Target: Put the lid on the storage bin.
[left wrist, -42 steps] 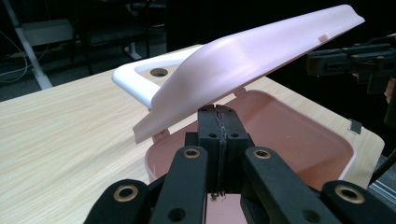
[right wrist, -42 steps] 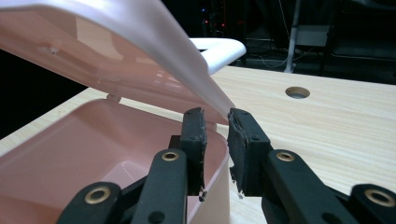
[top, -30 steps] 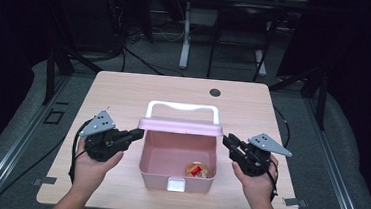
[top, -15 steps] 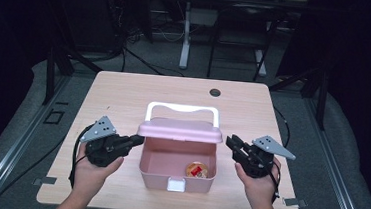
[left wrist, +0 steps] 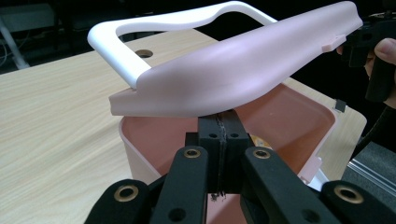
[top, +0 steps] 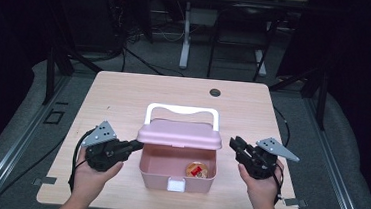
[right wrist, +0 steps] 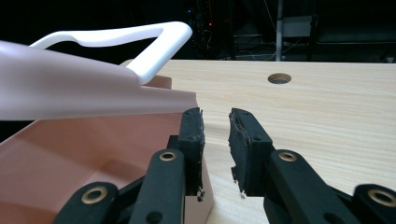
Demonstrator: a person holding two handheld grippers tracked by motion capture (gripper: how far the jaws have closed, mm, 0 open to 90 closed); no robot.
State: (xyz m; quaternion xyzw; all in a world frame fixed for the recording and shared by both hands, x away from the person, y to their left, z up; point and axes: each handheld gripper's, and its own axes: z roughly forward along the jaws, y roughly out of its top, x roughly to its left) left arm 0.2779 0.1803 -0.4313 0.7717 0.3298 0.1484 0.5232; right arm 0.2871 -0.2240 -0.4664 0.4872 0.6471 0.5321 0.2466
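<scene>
A pink plastic box [top: 151, 168] stands at the table's near middle, its lid [top: 180, 134] half raised and its white handle [top: 183, 109] behind it. A small round orange and red item [top: 196, 169] lies inside, and a white latch [top: 176, 185] sits on the front wall. My left gripper [top: 132, 144] is shut, and its tips [left wrist: 219, 122] sit under the lid's [left wrist: 233, 74] left edge, over the box's rim. My right gripper [top: 233, 142] is open beside the box's right wall, its pads [right wrist: 192, 133] near the lid's corner [right wrist: 182, 100] with nothing between them.
The light wooden table [top: 123, 99] has a round cable hole [top: 215, 92] at the back. Bare tabletop lies to both sides of the box and behind it. Dark floor, cables and desk legs [top: 185, 39] lie beyond the far edge.
The lid has dropped a little lower over the box. Both grippers have come slightly toward the near edge, with the left one staying under the lid's edge.
</scene>
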